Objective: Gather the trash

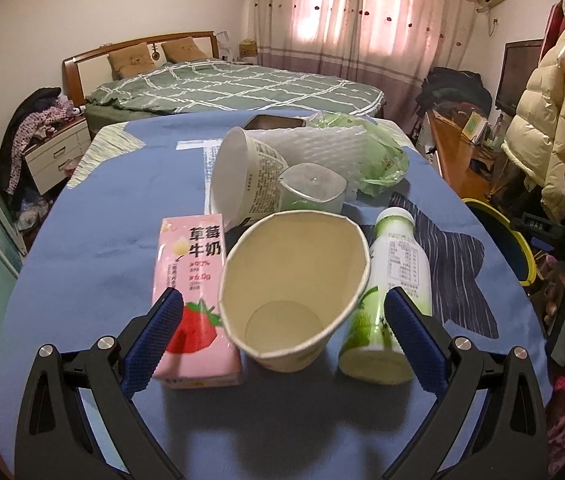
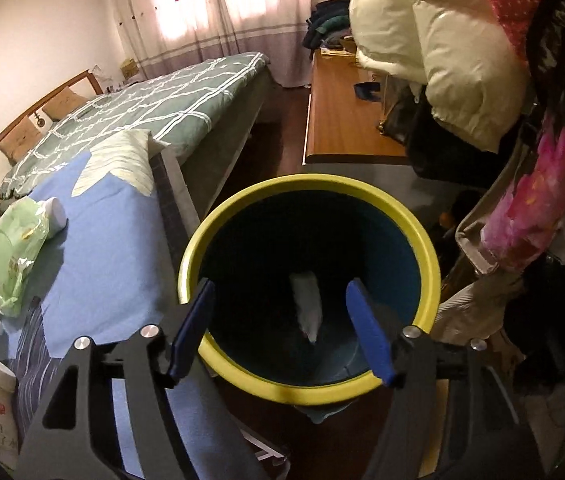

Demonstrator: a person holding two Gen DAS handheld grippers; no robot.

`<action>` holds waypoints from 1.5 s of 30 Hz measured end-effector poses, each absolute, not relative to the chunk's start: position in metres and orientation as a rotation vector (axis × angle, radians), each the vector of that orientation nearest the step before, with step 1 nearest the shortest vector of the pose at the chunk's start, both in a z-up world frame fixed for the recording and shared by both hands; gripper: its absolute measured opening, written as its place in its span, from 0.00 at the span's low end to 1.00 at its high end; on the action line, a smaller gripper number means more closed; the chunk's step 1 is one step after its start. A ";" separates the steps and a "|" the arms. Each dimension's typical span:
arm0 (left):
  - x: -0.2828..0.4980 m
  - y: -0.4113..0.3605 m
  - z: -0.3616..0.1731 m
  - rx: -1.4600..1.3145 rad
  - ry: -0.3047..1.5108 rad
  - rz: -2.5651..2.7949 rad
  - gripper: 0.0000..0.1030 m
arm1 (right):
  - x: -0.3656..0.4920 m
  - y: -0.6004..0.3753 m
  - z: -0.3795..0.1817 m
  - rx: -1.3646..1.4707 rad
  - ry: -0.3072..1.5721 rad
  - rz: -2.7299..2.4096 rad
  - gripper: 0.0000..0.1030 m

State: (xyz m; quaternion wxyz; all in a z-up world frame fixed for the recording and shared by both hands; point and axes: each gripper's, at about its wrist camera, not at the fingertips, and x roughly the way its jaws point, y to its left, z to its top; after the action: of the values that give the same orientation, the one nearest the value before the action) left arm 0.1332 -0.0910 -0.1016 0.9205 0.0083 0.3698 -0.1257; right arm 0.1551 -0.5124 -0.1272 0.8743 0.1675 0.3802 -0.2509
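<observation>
The left tongs [image 1: 282, 328] gape wide around a tipped cream paper cup [image 1: 294, 292] at lower centre of the blue-clothed worktop [image 1: 94, 248], pads clear of it. The right tongs [image 2: 282, 320] stand wide and empty above the yellow-rimmed dark bin [image 2: 430, 248], a blurred white scrap [image 2: 307, 304] inside.

A matt blue cloth covers the surface [image 1: 94, 248]. On it, the paper cup [image 1: 294, 292] looks smooth and dull inside, and the pink milk carton [image 1: 194, 280] has a slight coated sheen. The green-and-white bottle [image 1: 386, 300] is glossy plastic. Behind them lies white foam netting [image 1: 314, 140], ribbed and soft, beside a crinkled, shiny green plastic bag [image 1: 382, 156]. The left claw [image 1: 282, 328] has blue pads [image 1: 162, 336] with a rough, dimpled rubber look on matt black arms. The bin [image 2: 430, 264] seems smooth plastic; the pale scrap [image 2: 308, 304] inside is too blurred to tell.
</observation>
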 end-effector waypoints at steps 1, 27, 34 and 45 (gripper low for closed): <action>0.136 -0.091 -0.103 0.016 0.758 -0.258 0.96 | 0.156 -0.513 -0.127 0.350 0.795 -0.527 0.66; 0.133 -0.103 -0.054 0.061 0.648 -0.257 0.55 | 0.153 -0.514 -0.123 0.360 0.765 -0.507 0.66; 0.137 -0.143 -0.031 0.094 0.621 -0.304 0.55 | 0.137 -0.511 -0.113 0.336 0.710 -0.488 0.67; 0.155 -0.285 -0.029 0.177 0.633 -0.497 0.55 | 0.073 -0.542 -0.087 0.330 0.618 -0.527 0.70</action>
State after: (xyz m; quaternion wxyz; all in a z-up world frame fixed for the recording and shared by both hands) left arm 0.1553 -0.2853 -0.0287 0.9163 0.0862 0.3076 -0.2416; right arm 0.0725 -0.5417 -0.0874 0.9054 0.1596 0.2992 -0.2553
